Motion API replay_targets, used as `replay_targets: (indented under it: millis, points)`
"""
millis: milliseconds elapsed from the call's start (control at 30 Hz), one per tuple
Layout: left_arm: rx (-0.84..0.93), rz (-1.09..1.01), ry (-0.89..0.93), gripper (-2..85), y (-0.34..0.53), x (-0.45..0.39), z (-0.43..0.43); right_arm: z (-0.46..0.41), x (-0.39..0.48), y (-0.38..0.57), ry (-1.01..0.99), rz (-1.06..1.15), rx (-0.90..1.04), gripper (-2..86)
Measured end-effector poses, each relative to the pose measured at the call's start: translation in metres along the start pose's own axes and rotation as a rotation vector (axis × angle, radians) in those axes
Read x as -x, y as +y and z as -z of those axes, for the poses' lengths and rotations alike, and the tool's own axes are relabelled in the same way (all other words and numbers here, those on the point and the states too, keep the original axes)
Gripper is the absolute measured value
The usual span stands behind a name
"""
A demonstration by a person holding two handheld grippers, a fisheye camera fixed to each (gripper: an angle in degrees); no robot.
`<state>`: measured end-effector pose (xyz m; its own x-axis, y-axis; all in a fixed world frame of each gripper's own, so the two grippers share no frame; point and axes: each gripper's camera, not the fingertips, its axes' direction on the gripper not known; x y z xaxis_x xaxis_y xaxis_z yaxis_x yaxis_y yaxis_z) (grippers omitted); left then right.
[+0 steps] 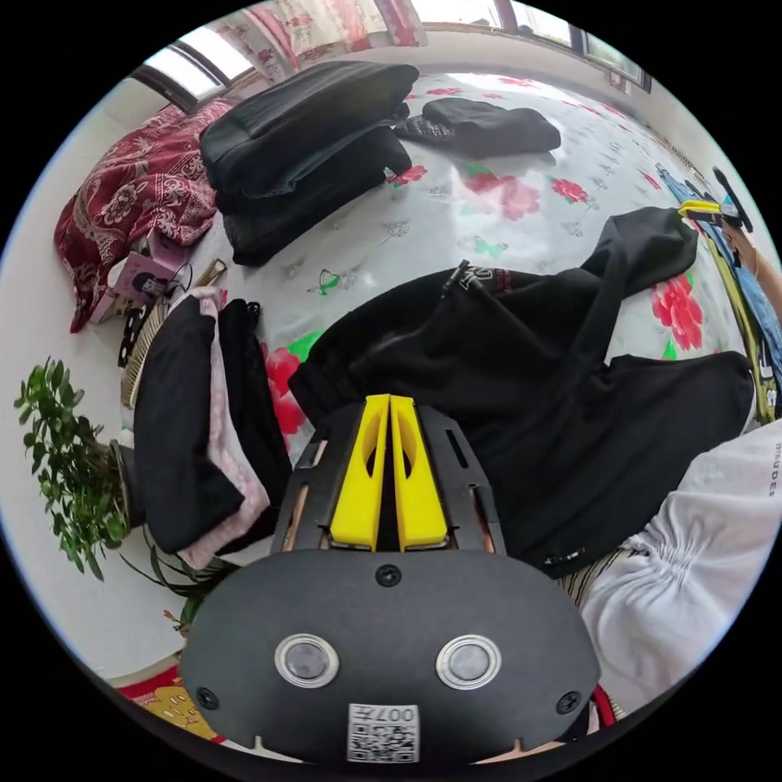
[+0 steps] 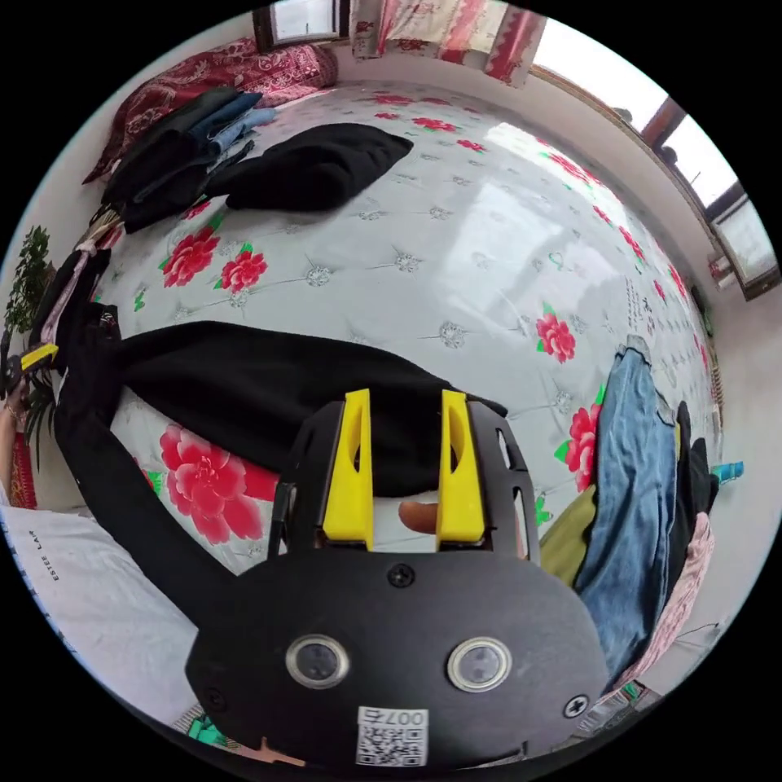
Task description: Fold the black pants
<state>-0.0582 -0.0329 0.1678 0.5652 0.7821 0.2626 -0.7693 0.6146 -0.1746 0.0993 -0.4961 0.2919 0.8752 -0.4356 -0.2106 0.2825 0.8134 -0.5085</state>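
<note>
The black pants [image 1: 570, 391] lie spread on the flowered bed cover [image 1: 456, 228], waistband toward me and legs running away. In the left gripper view my left gripper [image 1: 389, 401] has its yellow jaws pressed together at the gathered waistband, shut on the fabric. In the right gripper view that left gripper [image 2: 37, 356] sits at the far left, at the waist end of the pants [image 2: 269, 383]. My right gripper [image 2: 403, 397] is open, its jaws straddling the end of one pant leg. From the left gripper view the right gripper [image 1: 707, 209] is at the far leg end.
A stack of folded dark clothes [image 1: 301, 147] and a black garment [image 1: 489, 122] lie at the far side of the bed. Unfolded clothes [image 1: 195, 423] hang beside a plant [image 1: 65, 456]. Jeans [image 2: 635, 489] lie in a heap at the right. A person's white shirt [image 1: 700, 554] is close by.
</note>
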Motion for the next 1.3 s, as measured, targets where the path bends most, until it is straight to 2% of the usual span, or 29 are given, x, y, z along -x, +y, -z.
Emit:
replay_targets:
  millis: [133, 167, 200, 267, 333, 400, 500, 533, 633, 700, 767, 867, 967, 1067, 1167, 1300]
  points:
    - [0.077, -0.066, -0.028, -0.8, -0.074, 0.006, -0.041, -0.045, 0.021, -0.034, 0.029, 0.162, 0.153, 6.7]
    - [0.119, -0.077, -0.034, -0.7, -0.089, 0.005, -0.056, -0.069, 0.029, -0.036, 0.020, 0.220, 0.273, 6.0]
    - [0.140, -0.083, -0.040, -0.7, -0.094, 0.004, -0.064, -0.063, 0.031, -0.035, -0.023, 0.238, 0.205, 4.6]
    - [0.242, -0.101, -0.092, -0.8, -0.106, -0.007, -0.096, -0.064, 0.032, -0.037, -0.005, 0.275, 0.269, 2.5]
    - [0.209, -0.155, -0.161, -0.9, -0.107, -0.018, -0.095, -0.037, 0.033, -0.033, 0.077, 0.301, 0.175, 1.2]
    - [0.206, -0.183, -0.207, -0.9, -0.106, -0.027, -0.094, 0.034, 0.028, -0.011, 0.184, 0.260, -0.104, 0.3]
    - [0.143, -0.138, -0.193, -1.0, -0.096, -0.023, -0.089, 0.103, 0.022, 0.042, 0.219, 0.185, -0.336, 0.0]
    - [0.123, -0.095, -0.163, -0.9, -0.094, -0.017, -0.086, 0.108, 0.020, 0.052, 0.208, 0.170, -0.347, 0.0]
    - [0.115, -0.013, -0.110, -0.9, -0.096, -0.006, -0.084, 0.076, 0.008, 0.092, 0.140, 0.012, -0.239, 0.1]
    - [0.120, -0.003, -0.107, -0.9, -0.098, -0.005, -0.082, 0.015, -0.008, 0.116, 0.138, -0.181, -0.019, 0.3]
    - [0.141, -0.001, -0.099, -0.9, -0.102, -0.003, -0.078, -0.009, -0.010, 0.130, 0.078, -0.230, 0.064, 0.9]
    - [0.088, -0.006, -0.140, -0.7, -0.100, 0.004, -0.054, 0.001, -0.006, 0.131, 0.073, -0.275, -0.057, 2.6]
    - [0.044, -0.022, -0.118, 0.3, -0.097, 0.019, -0.032, 0.010, -0.002, 0.097, 0.039, -0.202, -0.121, 5.1]
    - [0.080, -0.046, -0.097, 3.9, -0.099, 0.032, -0.034, 0.006, 0.014, 0.046, -0.044, -0.046, -0.108, 7.8]
    - [0.158, -0.042, -0.064, 6.3, -0.107, 0.039, -0.054, -0.013, 0.045, 0.006, -0.088, 0.137, -0.009, 9.1]
    - [0.228, -0.068, -0.074, 4.1, -0.123, 0.037, -0.079, -0.066, 0.084, -0.007, 0.041, 0.321, 0.197, 8.6]
